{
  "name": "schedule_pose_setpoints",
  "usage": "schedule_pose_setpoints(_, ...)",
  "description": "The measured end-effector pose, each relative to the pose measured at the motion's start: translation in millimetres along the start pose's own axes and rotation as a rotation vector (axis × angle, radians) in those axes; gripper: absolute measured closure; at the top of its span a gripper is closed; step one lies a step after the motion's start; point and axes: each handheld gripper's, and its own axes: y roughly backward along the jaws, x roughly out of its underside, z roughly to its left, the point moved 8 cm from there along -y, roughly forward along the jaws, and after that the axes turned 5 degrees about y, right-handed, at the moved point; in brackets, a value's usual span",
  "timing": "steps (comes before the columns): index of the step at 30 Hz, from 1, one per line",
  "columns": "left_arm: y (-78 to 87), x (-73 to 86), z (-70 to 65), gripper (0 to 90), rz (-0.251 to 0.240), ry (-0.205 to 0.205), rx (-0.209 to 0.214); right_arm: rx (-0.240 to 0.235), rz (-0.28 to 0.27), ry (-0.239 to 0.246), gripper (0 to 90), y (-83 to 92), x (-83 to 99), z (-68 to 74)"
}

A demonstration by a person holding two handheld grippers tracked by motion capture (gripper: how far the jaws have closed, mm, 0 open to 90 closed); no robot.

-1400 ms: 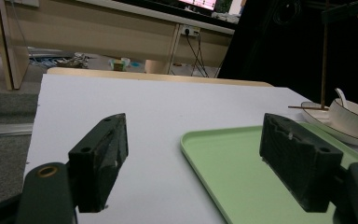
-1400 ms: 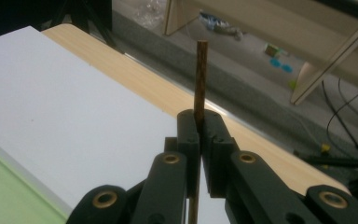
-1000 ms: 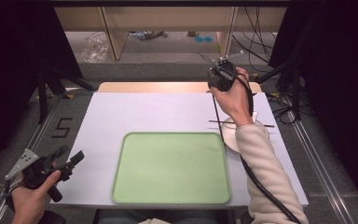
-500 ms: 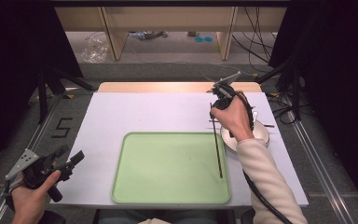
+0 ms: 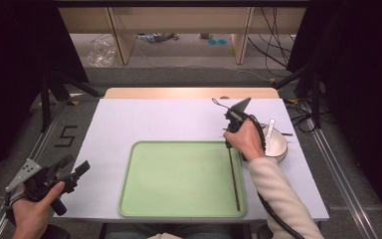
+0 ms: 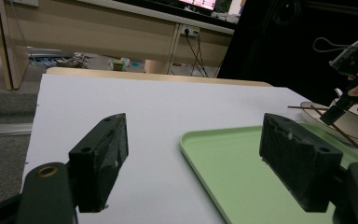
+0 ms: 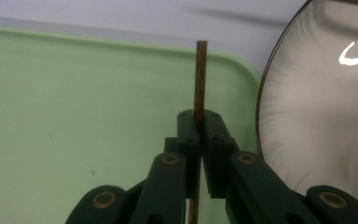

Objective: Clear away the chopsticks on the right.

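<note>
A thin brown chopstick (image 5: 233,179) runs along the right side of the green tray (image 5: 179,179), its far end pinched by my right gripper (image 5: 227,143), which points down at the tray's back right corner. In the right gripper view the jaws (image 7: 199,122) are shut on the chopstick (image 7: 200,74) just above the tray (image 7: 74,116). Off the table's front left corner my left gripper (image 5: 75,165) is held open. In its own view the left gripper (image 6: 198,140) holds nothing, and looks across the tray (image 6: 233,163) at the right gripper (image 6: 333,113).
A white bowl (image 5: 277,145) stands right of the tray, close to my right hand, with a white spoon (image 5: 270,128) in it and a second chopstick (image 5: 284,134) across its rim. White table (image 5: 154,119) lies bare behind and left of the tray.
My right gripper came down and toward me with the chopstick, from above the table's back edge to the tray's back right corner. The left gripper stayed put.
</note>
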Motion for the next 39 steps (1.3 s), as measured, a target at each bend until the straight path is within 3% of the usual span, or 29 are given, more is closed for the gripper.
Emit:
schedule_pose_setpoints(2, -0.6, -0.6, 0.0, 23.5, -0.009, -0.018, 0.02, 0.002, 0.021, -0.024, 88.0, -4.6, 1.1, -0.7)
schedule_pose_setpoints(3, 0.3, 0.1, 0.0, 23.5, 0.003, 0.001, -0.004, 0.014, 0.034, -0.043, 88.0, -9.4, 2.1, -3.0)
schedule_pose_setpoints(5, 0.2, -0.3, -0.1, 23.5, -0.005, -0.003, 0.004, 0.023, 0.046, -0.044, 88.0, -11.7, 3.2, -4.9)
schedule_pose_setpoints(6, 0.5, 0.1, 0.1, 23.5, 0.004, -0.002, -0.004, 0.016, 0.037, -0.084, 87.9, -14.2, 1.6, -2.8)
schedule_pose_setpoints(7, 0.2, 0.0, -0.1, 23.5, 0.0, 0.0, -0.001, 0.036, 0.046, -0.06, 87.9, -16.5, 3.5, -7.1)
schedule_pose_setpoints(8, 0.0, -0.2, 0.3, 23.5, 0.003, -0.015, 0.005, 0.029, 0.043, -0.103, 87.9, -18.6, 2.4, -4.6)
schedule_pose_setpoints(9, -0.2, -0.4, 0.1, 23.5, 0.0, -0.014, 0.007, 0.045, 0.052, -0.063, 87.9, -21.2, 4.8, -9.3)
schedule_pose_setpoints(11, 0.2, -0.2, 0.0, 23.5, 0.001, -0.005, 0.0, 0.052, 0.067, -0.114, 87.9, -25.4, 4.7, -7.3)
schedule_pose_setpoints(12, 0.3, 0.0, 0.0, 23.5, 0.001, -0.001, -0.002, 0.063, 0.084, -0.071, 87.9, -30.5, 7.7, -11.6)
schedule_pose_setpoints(17, 0.4, 0.0, 0.1, 23.5, 0.002, -0.002, -0.003, 0.087, 0.058, -0.074, 86.9, -36.7, 6.6, -11.5)
schedule_pose_setpoints(19, 0.3, -0.1, 0.1, 23.4, 0.0, -0.002, -0.001, 0.091, 0.078, -0.05, 83.7, -35.1, 7.8, -11.2)
schedule_pose_setpoints(23, 0.5, 0.0, 0.2, 23.4, 0.003, -0.002, -0.003, 0.078, 0.03, 0.006, 76.7, -27.1, 3.8, -3.5)
schedule_pose_setpoints(24, 0.4, 0.1, 0.3, 23.4, 0.003, -0.002, -0.003, 0.072, 0.008, 0.039, 75.5, -21.9, 1.8, -0.5)
schedule_pose_setpoints(27, 0.3, -0.1, 0.1, 23.4, 0.001, -0.001, -0.002, 0.113, -0.103, 0.323, 72.4, -2.2, -10.0, 0.5)
schedule_pose_setpoints(30, 0.5, -0.1, 0.0, 23.4, 0.002, -0.004, -0.003, 0.283, -0.241, 0.654, 67.4, 17.3, -32.6, -8.2)
schedule_pose_setpoints(31, 0.6, 0.0, 0.1, 23.4, 0.003, -0.003, -0.005, 0.318, -0.254, 0.713, 67.0, 20.9, -37.8, -10.8)
schedule_pose_setpoints(32, 0.5, 0.2, 0.3, 23.4, 0.004, -0.003, -0.005, 0.331, -0.257, 0.777, 65.9, 22.3, -43.0, -13.3)
schedule_pose_setpoints(33, 0.4, 0.2, 0.3, 23.4, 0.004, -0.002, -0.005, 0.362, -0.243, 0.903, 64.1, 19.4, -49.9, -17.4)
schedule_pose_setpoints(34, 0.4, 0.4, 0.5, 23.4, 0.006, -0.005, -0.004, 0.362, -0.243, 0.903, 64.1, 19.4, -49.9, -17.4)
schedule_pose_setpoints(35, 0.4, 0.4, 0.6, 23.4, 0.006, -0.006, -0.004, 0.388, -0.202, 0.982, 64.1, 17.2, -51.5, -21.7)
schedule_pose_setpoints(37, 0.2, 0.4, 0.7, 23.4, 0.004, -0.003, -0.004, 0.417, -0.168, 1.05, 65.0, 9.7, -53.5, -23.3)
schedule_pose_setpoints(39, 0.1, 0.2, 0.5, 23.4, 0.0, -0.002, -0.001, 0.429, -0.107, 1.169, 66.2, -0.4, -56.5, -26.9)
